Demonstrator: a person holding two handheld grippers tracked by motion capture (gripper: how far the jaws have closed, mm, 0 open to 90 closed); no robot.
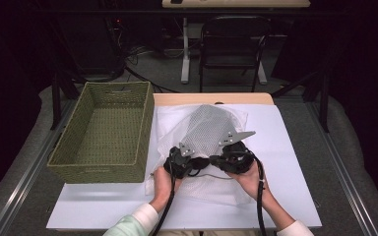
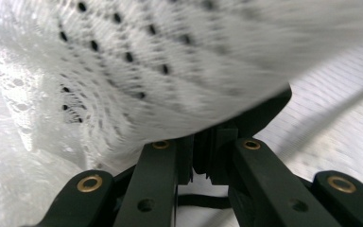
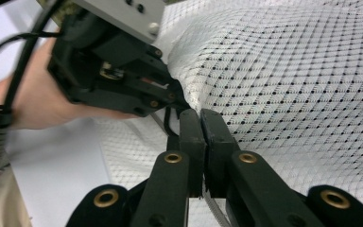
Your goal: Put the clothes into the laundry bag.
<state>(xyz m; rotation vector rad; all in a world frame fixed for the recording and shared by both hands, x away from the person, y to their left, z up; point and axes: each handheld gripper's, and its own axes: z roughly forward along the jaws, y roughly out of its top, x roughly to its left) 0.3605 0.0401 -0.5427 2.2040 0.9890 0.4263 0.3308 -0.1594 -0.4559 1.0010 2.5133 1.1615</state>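
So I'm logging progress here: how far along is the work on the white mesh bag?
Done: both grippers have the mesh bag, left gripper and right gripper shut on its edge, lifting it off the table. In hand: holding it up. Left: the woven basket holds nothing yet.

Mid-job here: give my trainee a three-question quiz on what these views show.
1. True or false: the basket holds the mesh bag.
2. The basket lies on which side of the bag in the high view: A left, B right?
3. What are the left tool and right tool both shut on?

Key: 1 false, the bag lies on the table. 2 A. 3 the mesh bag, at its near part.
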